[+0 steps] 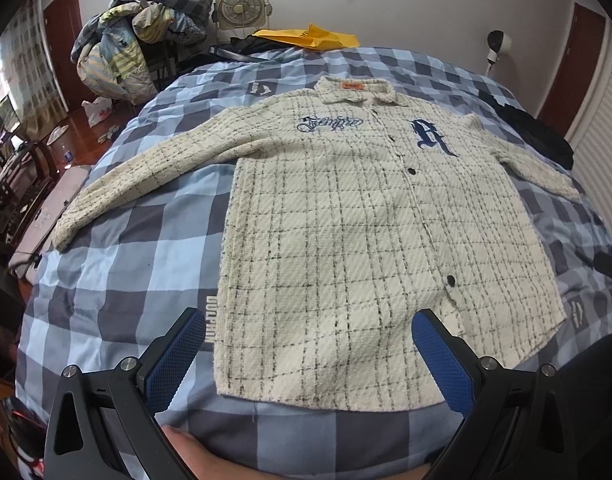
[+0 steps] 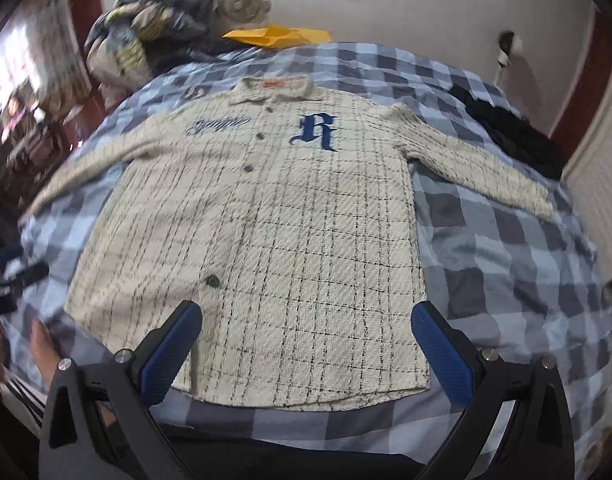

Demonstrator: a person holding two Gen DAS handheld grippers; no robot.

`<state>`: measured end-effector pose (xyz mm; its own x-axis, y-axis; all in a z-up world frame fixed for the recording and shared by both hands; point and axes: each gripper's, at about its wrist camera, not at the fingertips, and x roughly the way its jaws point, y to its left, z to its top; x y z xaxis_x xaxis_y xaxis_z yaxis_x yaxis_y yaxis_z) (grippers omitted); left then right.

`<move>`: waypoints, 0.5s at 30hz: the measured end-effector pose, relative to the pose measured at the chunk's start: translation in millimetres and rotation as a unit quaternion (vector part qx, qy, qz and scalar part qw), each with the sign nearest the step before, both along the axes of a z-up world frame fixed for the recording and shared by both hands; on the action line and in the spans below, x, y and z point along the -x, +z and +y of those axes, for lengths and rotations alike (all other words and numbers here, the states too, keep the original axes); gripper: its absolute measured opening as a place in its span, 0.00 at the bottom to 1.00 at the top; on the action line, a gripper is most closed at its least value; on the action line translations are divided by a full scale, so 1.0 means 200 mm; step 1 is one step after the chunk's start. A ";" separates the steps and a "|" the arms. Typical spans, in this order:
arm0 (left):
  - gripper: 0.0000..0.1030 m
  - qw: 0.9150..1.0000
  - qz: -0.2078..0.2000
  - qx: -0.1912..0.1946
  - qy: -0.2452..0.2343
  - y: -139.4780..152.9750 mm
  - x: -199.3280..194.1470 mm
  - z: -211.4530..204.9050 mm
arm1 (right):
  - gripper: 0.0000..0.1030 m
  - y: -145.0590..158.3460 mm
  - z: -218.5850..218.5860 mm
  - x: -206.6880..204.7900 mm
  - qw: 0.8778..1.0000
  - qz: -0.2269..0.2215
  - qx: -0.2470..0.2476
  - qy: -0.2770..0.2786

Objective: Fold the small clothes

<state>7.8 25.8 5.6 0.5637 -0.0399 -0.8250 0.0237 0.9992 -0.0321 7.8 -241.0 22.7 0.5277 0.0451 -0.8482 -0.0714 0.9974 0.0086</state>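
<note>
A cream shirt (image 1: 346, 220) with a black grid pattern, a blue letter R and dark buttons lies flat and face up on the bed, collar at the far end, both sleeves spread out to the sides. My left gripper (image 1: 308, 356) hovers open above the hem's left half, nothing between its blue pads. In the right wrist view the same shirt (image 2: 273, 220) fills the middle, and my right gripper (image 2: 306, 348) is open over the hem's right half, also holding nothing. The right wrist view is blurred on its left side.
The bed carries a blue and grey checked cover (image 1: 125, 248). A pile of bedding (image 1: 137, 36) and a yellow bag (image 1: 310, 36) sit at the far end, with a fan (image 1: 239, 6) behind. Dark cloth (image 2: 518, 140) lies at the far right. A hand (image 2: 41, 348) shows at lower left.
</note>
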 end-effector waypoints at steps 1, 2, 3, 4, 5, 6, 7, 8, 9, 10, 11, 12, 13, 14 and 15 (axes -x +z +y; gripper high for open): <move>1.00 1.000 0.001 -0.001 0.001 0.00 -0.01 0.01 | 0.99 -0.01 0.00 -0.02 1.000 0.001 -0.010 -0.005; 1.00 1.000 0.003 -0.005 0.005 0.00 -0.02 0.02 | 0.99 -0.01 0.01 -0.04 1.000 0.002 -0.019 -0.005; 1.00 1.000 0.006 -0.008 0.010 0.00 -0.03 0.03 | 0.99 -0.02 0.02 -0.05 1.000 0.002 -0.028 -0.004; 1.00 1.000 0.008 -0.010 0.013 0.00 -0.04 0.05 | 0.99 -0.02 0.04 -0.08 0.999 0.000 -0.037 -0.004; 1.00 1.000 0.012 -0.016 0.016 0.00 -0.06 0.07 | 0.99 -0.04 0.05 -0.11 0.999 -0.002 -0.042 -0.006; 1.00 0.999 0.017 -0.021 0.022 0.00 -0.09 0.10 | 0.99 -0.05 0.07 -0.13 0.999 -0.005 -0.042 -0.008; 1.00 0.999 0.020 -0.024 0.028 0.00 -0.10 0.14 | 0.99 -0.08 0.10 -0.15 0.999 -0.008 -0.035 -0.011; 1.00 0.999 0.022 -0.021 0.037 0.01 -0.12 0.18 | 0.99 -0.11 0.11 -0.17 1.000 -0.007 -0.027 -0.014; 1.00 0.999 0.031 -0.010 0.040 0.01 -0.15 0.25 | 0.99 -0.13 0.13 -0.20 1.000 -0.003 -0.016 -0.016; 1.00 0.998 0.040 -0.001 0.040 0.01 -0.17 0.30 | 0.99 -0.16 0.16 -0.22 1.000 0.005 -0.007 -0.013; 1.00 0.998 0.049 0.010 0.041 0.00 -0.20 0.36 | 0.99 -0.17 0.16 -0.22 1.000 0.008 -0.006 -0.009; 1.00 0.997 0.057 0.021 0.045 0.00 -0.24 0.43 | 0.99 -0.17 0.17 -0.23 1.000 0.010 -0.007 -0.004; 1.00 0.996 0.066 0.035 0.049 -0.01 -0.28 0.53 | 0.99 -0.17 0.17 -0.22 1.000 0.009 -0.010 0.001; 1.00 0.995 0.073 0.041 0.053 -0.02 -0.30 0.58 | 0.99 -0.17 0.17 -0.23 1.000 0.007 -0.011 0.003; 1.00 0.993 0.082 0.056 0.065 -0.04 -0.35 0.70 | 0.99 -0.18 0.18 -0.23 1.000 0.007 -0.012 0.003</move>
